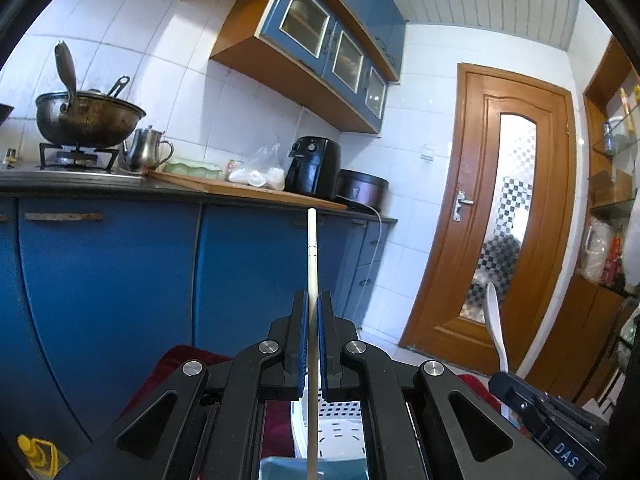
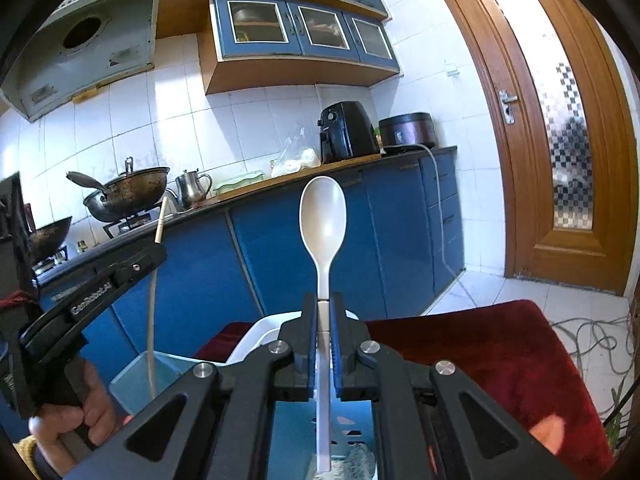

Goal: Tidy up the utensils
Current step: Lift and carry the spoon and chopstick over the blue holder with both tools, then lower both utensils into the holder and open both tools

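Observation:
My left gripper is shut on a pale chopstick that stands up past the fingertips, and its lower end runs down between the arms. My right gripper is shut on the handle of a white plastic spoon, bowl upward. In the right wrist view the left gripper sits at the left, held by a hand, with the chopstick reaching down into a pale blue bin. In the left wrist view the spoon rises above the right gripper's body at lower right.
A white perforated basket and the pale blue bin rest on a dark red cloth below both grippers. Blue cabinets and a counter with a wok, kettle, air fryer and cooker face me. A wooden door stands right.

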`<action>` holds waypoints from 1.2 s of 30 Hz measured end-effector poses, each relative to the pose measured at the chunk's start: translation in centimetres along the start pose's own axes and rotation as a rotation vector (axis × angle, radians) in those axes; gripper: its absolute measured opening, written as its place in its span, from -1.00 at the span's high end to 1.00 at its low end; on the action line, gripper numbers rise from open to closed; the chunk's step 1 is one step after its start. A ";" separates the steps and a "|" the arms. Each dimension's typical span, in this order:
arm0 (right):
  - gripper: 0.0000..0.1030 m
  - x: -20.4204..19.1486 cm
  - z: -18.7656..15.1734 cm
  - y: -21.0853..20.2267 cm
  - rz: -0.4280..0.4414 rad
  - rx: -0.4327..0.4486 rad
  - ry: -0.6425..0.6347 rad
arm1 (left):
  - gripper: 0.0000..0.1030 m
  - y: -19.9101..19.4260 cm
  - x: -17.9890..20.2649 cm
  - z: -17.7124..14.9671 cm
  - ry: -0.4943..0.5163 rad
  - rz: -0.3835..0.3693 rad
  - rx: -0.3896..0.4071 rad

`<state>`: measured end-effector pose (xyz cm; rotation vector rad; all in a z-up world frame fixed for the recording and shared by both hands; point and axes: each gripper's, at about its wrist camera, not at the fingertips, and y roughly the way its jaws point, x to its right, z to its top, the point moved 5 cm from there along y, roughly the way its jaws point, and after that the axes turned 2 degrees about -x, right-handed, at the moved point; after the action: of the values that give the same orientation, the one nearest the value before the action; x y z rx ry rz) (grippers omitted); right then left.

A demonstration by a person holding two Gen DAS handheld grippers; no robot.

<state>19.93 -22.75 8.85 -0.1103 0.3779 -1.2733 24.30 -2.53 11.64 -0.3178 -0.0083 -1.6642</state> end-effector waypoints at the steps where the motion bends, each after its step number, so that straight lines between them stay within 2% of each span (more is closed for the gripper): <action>1: 0.85 0.0 -0.1 0.1 -0.009 0.009 -0.006 | 0.91 -0.1 0.2 -0.1 0.006 0.000 0.003; 8: 0.85 -0.4 -1.2 -0.3 -0.035 0.033 -0.056 | 0.92 -1.1 0.8 -1.3 0.055 0.003 0.025; 21: 0.84 -1.1 -1.6 -0.7 -0.047 0.021 -0.073 | 0.92 -1.5 0.9 -3.7 0.068 -0.016 -0.036; 23: 0.72 -1.2 -1.6 -0.8 -0.044 0.015 -0.066 | 0.92 -1.6 1.2 -3.8 0.078 -0.028 -0.048; 24: 0.54 -1.2 -1.7 -0.9 -0.043 0.012 -0.063 | 0.90 -1.7 1.3 -3.8 0.083 -0.031 -0.052; 25: 0.42 -1.3 -1.7 -0.9 -0.039 0.009 -0.057 | 0.85 -1.7 1.5 -3.9 0.092 -0.035 -0.057; 27: 0.41 -1.5 -1.7 -1.2 -0.036 0.011 -0.055 | 0.74 -2.0 1.8 -4.0 0.107 -0.043 -0.069; 29: 0.41 -1.8 -1.7 -1.4 -0.040 0.015 -0.065 | 0.54 -2.3 2.0 -3.9 0.113 -0.047 -0.072; 31: 0.36 -2.2 -1.6 -1.8 -0.043 0.017 -0.071 | 0.24 -2.8 2.0 -3.8 0.117 -0.045 -0.072; 36: 0.33 -2.6 -1.4 -2.5 -0.038 0.004 -0.058 | 0.23 -3.6 2.1 -3.5 0.120 -0.047 -0.089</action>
<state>16.55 -20.81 8.79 -0.1512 0.3243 -1.3055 19.89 -4.76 9.38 -0.2862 0.1496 -1.7315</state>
